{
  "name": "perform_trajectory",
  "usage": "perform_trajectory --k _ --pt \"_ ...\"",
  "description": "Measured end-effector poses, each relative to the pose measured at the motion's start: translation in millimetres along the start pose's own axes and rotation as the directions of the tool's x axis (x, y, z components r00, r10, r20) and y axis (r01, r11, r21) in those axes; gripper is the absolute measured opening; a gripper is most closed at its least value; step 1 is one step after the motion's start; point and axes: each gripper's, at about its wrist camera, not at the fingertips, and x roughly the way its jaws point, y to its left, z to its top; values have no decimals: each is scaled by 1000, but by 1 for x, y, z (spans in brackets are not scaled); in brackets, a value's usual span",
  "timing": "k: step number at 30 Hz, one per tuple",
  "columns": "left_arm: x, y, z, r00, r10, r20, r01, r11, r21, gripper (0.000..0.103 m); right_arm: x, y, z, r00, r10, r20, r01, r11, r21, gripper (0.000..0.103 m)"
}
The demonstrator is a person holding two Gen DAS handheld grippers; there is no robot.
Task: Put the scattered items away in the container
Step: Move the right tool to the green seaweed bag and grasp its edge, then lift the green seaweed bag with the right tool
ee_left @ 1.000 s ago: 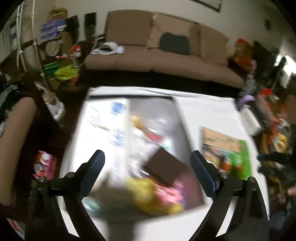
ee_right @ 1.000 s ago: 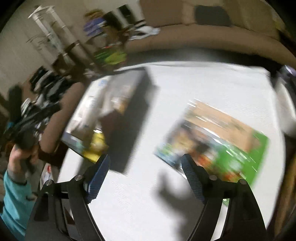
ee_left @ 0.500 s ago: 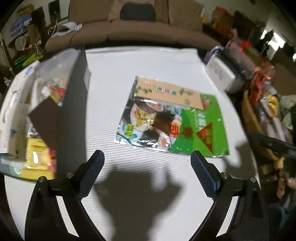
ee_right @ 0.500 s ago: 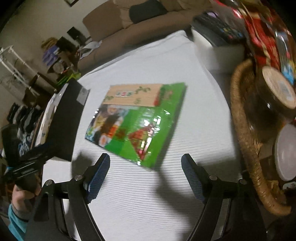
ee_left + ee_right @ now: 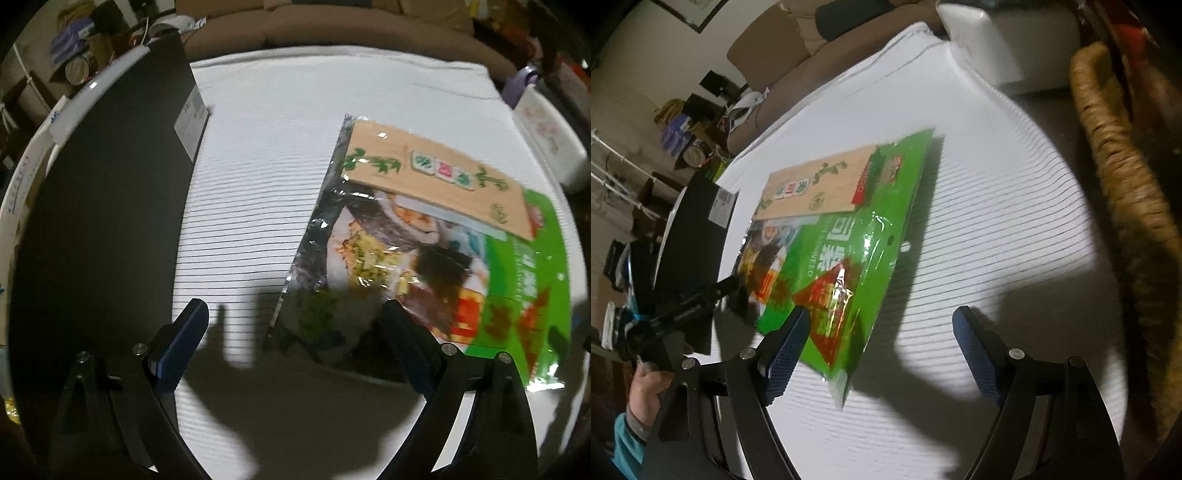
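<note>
A flat green and tan seaweed packet (image 5: 424,251) lies on the white striped tablecloth (image 5: 258,184); it also shows in the right wrist view (image 5: 831,236). The black-sided container box (image 5: 99,221) stands at the left, also seen in the right wrist view (image 5: 694,229). My left gripper (image 5: 295,332) is open and empty, low over the cloth at the packet's near left corner. My right gripper (image 5: 879,347) is open and empty, at the packet's near green end. The left gripper also shows in the right wrist view (image 5: 701,295).
A woven wicker basket (image 5: 1119,177) stands off the table's right edge. A white bin (image 5: 550,136) sits at the far right. A brown sofa (image 5: 798,55) is behind the table. Shelves with clutter are at the far left.
Both grippers have dropped lower and closer to the seaweed packet. The left view swung from the box's contents toward the packet. Both stayed open.
</note>
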Motion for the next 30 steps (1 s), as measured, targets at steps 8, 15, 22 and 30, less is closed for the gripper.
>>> perform_trajectory --k 8,15,22,30 --pt "13 8 -3 994 -100 -32 97 991 -88 98 11 11 -1 993 117 -15 -117 993 18 51" --pt "0 -19 -21 989 -140 -52 140 990 8 97 15 24 -17 996 78 -42 -80 995 -55 16" --pt "-29 -48 -64 972 -214 -97 222 972 82 97 -11 20 -41 998 27 -61 -33 994 -106 16" --pt "-82 -59 -162 907 -356 -225 392 909 143 96 -65 6 -111 988 -24 -153 -2 985 -172 16"
